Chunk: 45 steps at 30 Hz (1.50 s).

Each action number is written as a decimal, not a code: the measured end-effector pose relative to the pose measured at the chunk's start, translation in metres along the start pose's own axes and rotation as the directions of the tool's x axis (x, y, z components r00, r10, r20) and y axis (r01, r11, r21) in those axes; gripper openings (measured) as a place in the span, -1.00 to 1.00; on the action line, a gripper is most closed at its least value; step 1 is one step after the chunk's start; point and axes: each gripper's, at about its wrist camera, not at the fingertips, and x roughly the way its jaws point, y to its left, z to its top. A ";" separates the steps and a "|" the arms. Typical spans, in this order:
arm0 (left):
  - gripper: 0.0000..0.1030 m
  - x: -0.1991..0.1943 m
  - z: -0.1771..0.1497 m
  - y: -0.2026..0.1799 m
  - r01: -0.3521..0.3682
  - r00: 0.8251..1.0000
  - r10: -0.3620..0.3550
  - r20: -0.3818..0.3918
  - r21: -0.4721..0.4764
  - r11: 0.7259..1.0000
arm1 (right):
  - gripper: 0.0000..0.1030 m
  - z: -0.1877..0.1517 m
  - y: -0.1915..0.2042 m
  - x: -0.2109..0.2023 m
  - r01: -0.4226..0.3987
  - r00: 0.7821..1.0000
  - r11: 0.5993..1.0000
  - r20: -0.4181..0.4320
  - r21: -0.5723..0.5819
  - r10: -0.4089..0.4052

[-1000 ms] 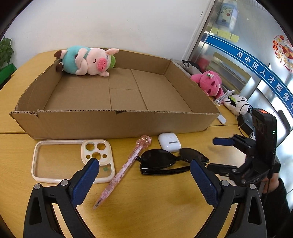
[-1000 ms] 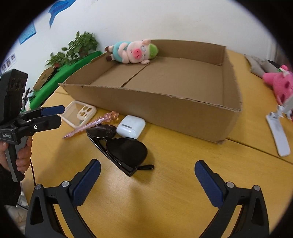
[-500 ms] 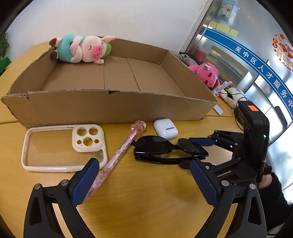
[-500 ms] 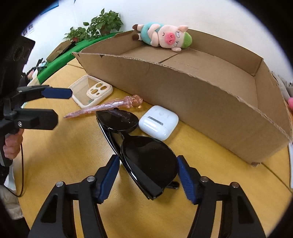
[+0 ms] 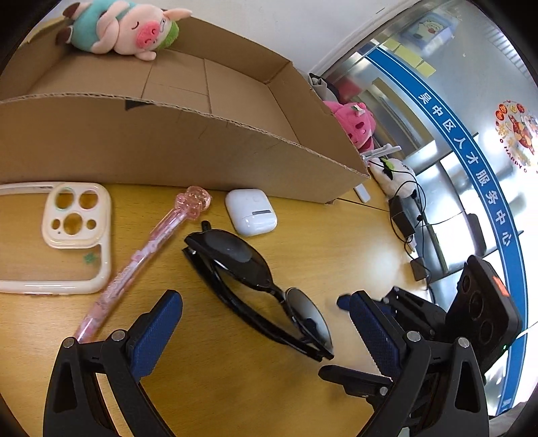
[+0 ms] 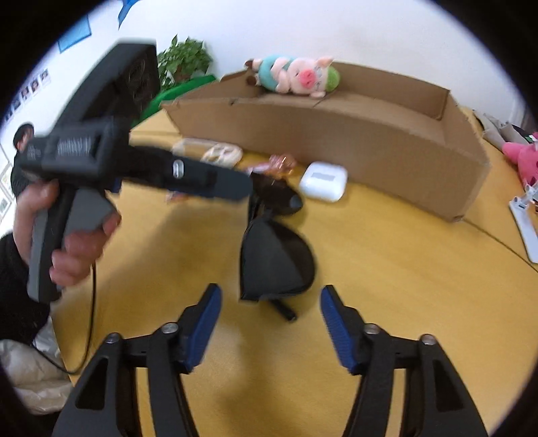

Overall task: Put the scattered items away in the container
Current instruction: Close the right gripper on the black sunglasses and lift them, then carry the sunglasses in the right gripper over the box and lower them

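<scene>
Black sunglasses [image 5: 259,285] lie on the wooden table, also in the right wrist view [image 6: 274,259]. My left gripper [image 5: 265,329] is open, its jaws either side of the near lens. My right gripper [image 6: 270,319] is open just short of the sunglasses' other end. Behind them lie a white earbud case [image 5: 250,211], a pink pen [image 5: 148,255] and a cream phone case [image 5: 64,235]. The cardboard box [image 5: 168,144] stands beyond, with a plush pig [image 5: 124,28] on its far wall.
A pink plush [image 5: 356,124], a white plush [image 5: 395,176] and cables [image 5: 403,222] lie right of the box. A white stand [image 6: 523,218] lies at the right in the right wrist view. A potted plant [image 6: 183,62] stands behind the box's left end.
Both grippers have closed in on the sunglasses from opposite ends. The left one moved forward and right, now over the glasses. The right gripper's jaws stay open around the near lens.
</scene>
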 end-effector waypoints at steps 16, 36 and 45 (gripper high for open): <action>0.87 0.015 0.012 0.010 0.071 0.997 -0.074 -0.018 -0.103 0.992 | 0.02 0.010 -0.015 0.031 -0.161 0.987 0.977 -0.001 0.141 0.163; -0.39 0.002 0.011 0.006 0.147 0.989 -0.148 0.003 -0.148 0.978 | 0.04 -0.013 0.006 0.008 -0.211 0.975 0.967 0.101 0.143 0.198; -0.40 -0.015 0.023 -0.003 0.152 0.988 -0.147 0.050 -0.131 0.980 | 0.02 0.008 0.022 0.014 -0.166 0.983 0.981 0.097 0.102 0.156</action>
